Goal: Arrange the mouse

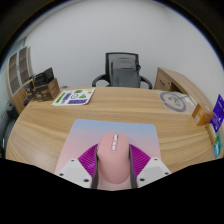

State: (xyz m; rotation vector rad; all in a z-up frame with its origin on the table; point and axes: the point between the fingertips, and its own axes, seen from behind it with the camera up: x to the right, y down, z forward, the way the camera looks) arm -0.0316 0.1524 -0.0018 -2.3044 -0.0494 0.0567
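Observation:
A pale pink computer mouse [113,160] with a light scroll strip on top sits between my two fingers, whose magenta pads [88,160] press against both its sides. My gripper [113,168] is shut on the mouse and holds it over the near edge of a light blue mouse mat [90,130] that lies on the wooden table [60,120]. The mouse's lower part is hidden below the fingers.
A black office chair [123,70] stands behind the table. A printed sheet [73,97] lies at the far left, a round white object [172,100] at the far right, with a cardboard box [180,82] and a blue box [217,108] beyond it. Shelves [25,75] stand at the left.

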